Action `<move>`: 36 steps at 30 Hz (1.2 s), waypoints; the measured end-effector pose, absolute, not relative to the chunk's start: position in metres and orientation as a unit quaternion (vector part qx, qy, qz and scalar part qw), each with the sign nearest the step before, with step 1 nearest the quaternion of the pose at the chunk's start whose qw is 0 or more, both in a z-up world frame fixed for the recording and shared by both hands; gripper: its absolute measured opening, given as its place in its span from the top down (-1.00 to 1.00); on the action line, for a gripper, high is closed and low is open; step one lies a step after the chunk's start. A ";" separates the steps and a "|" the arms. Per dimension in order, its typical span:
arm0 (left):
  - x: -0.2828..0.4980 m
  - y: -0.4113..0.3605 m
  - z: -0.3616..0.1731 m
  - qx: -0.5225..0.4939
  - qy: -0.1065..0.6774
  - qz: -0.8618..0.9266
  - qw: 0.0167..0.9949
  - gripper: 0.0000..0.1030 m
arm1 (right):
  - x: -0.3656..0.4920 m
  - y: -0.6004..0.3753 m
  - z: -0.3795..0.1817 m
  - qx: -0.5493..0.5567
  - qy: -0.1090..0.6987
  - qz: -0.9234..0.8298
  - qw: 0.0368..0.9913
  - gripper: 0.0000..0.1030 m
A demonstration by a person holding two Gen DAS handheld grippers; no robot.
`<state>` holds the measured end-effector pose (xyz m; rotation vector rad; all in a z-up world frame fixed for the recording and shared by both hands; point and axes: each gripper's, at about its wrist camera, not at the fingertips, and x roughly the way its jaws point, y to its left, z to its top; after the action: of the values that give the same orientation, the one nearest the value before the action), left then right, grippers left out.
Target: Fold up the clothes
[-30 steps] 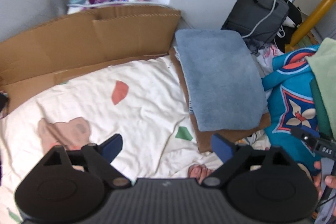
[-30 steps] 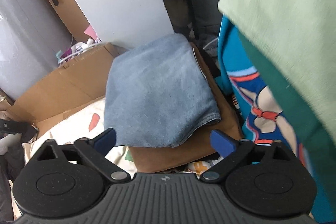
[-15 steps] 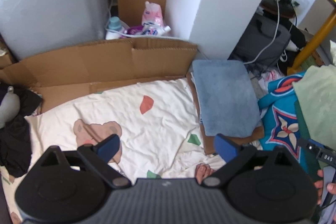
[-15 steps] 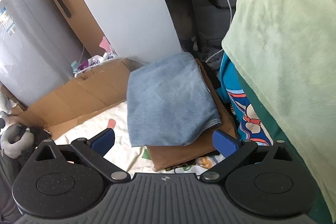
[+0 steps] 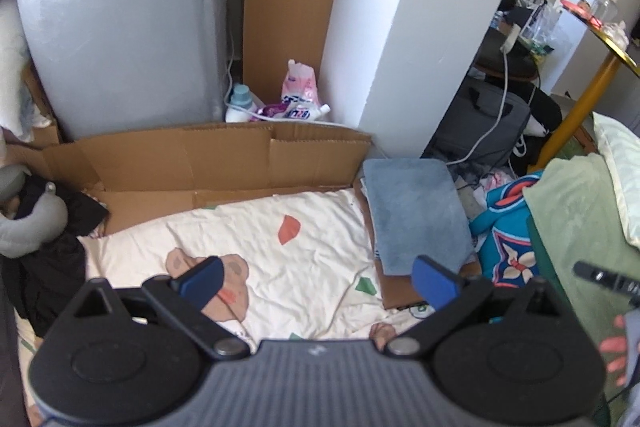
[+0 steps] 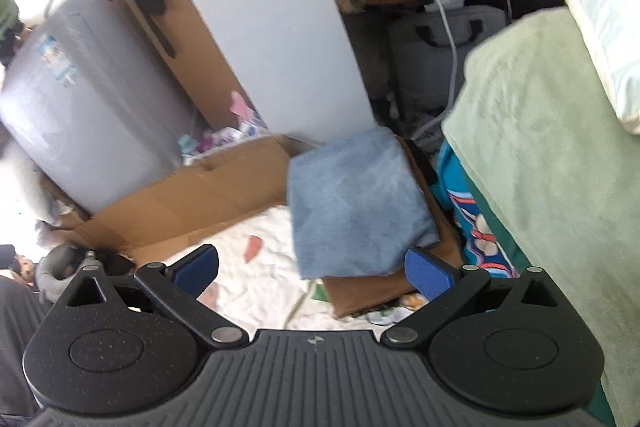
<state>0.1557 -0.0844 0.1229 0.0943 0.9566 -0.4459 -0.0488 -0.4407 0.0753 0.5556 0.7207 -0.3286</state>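
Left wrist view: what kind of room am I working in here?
Probably a cluttered room in a home, used for laundry. A folded blue towel lies beside a cream printed sheet, detergent bottles sit by the wall, and a grey appliance stands behind flattened cardboard.

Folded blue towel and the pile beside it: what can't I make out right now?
- Folded blue towel: near edge hidden behind the gripper finger, left wrist view; blurred in right wrist view.
- Brown folded cloth: mostly covered by the towel.
- Teal patterned garment: partly hidden under the light green blanket.

surface: cream patterned sheet | on it: folded blue towel atop brown cloth, right edge
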 end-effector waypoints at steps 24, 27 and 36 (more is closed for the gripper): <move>0.124 0.003 0.184 0.043 0.443 -0.170 0.879 -0.99 | -0.001 -0.341 0.151 0.279 0.361 -0.097 0.884 -0.99; 0.120 0.023 0.185 0.041 0.444 -0.160 0.881 -0.99 | 0.008 -0.321 0.159 0.266 0.360 -0.099 0.889 -0.99; 0.110 0.085 0.185 0.037 0.443 -0.121 0.887 -0.99 | 0.032 -0.262 0.175 0.270 0.360 -0.044 0.892 -0.99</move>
<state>0.1098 0.0847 0.1854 0.0774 0.9217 -0.2514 0.0319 -0.2624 0.1750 0.5609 0.7466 -0.0923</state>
